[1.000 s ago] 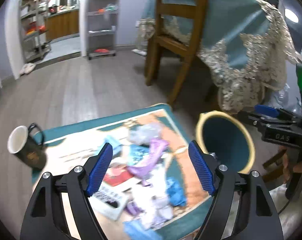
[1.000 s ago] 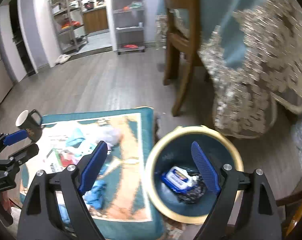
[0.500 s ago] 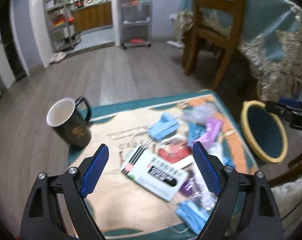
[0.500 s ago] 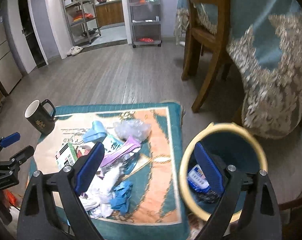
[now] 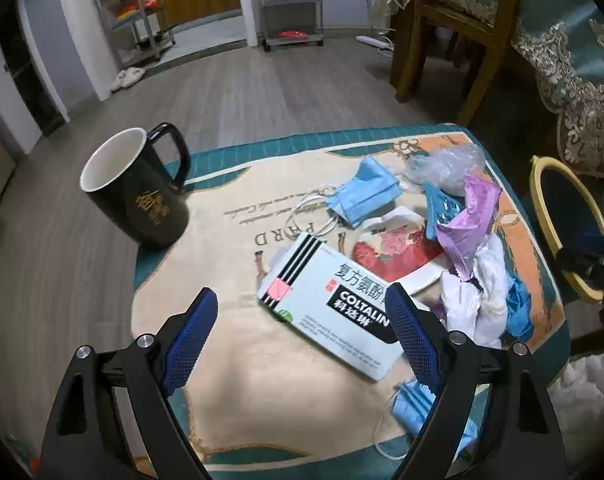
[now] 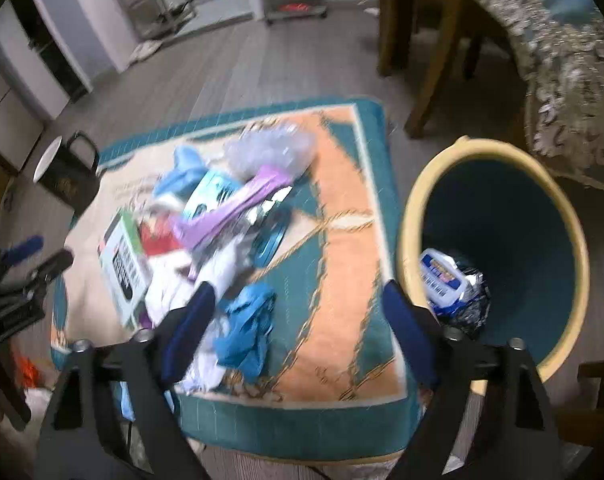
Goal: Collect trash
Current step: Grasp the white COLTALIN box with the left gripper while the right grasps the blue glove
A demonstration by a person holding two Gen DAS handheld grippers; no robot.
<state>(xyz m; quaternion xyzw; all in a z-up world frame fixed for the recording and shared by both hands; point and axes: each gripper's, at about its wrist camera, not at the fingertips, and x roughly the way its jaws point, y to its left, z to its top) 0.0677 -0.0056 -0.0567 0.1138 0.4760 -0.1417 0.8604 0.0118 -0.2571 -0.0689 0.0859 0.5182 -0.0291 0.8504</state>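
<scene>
Trash pile: loose litter heaped on the right half of the worktop [image 5: 206, 344], a low surface under a teal-bordered patterned cloth.
Medicine box [image 5: 334, 304]: flat white carton with black stripes and a black label, lying near the middle of the worktop, its right end under the pile.
Face masks: one pleated blue face mask [image 5: 362, 192] with white loops toward the far edge; a second blue mask [image 5: 414, 404] at the near edge.
Wrappers: a crinkled purple foil wrapper [image 5: 470, 228] and a clear crumpled plastic bag [image 5: 446, 164] by the far right corner; white tissue [image 5: 474, 300] and a blue glove [image 6: 246, 328] near the right edge.
Wastebasket [image 6: 558, 208]: round, yellow rim, dark teal inside, standing on the floor just beside the worktop's right edge; inside lie a white-and-blue packet [image 6: 438, 276] and dark crumpled foil.
Mug [image 5: 138, 196]: glossy black, white inside, gold lettering, upright at the far left corner.
Left gripper [image 5: 302, 328]: jaws wide apart, hanging over the medicine box, gripping nothing.
Right gripper [image 6: 298, 320]: jaws closing, nothing between them, over the worktop's near right part.
</scene>
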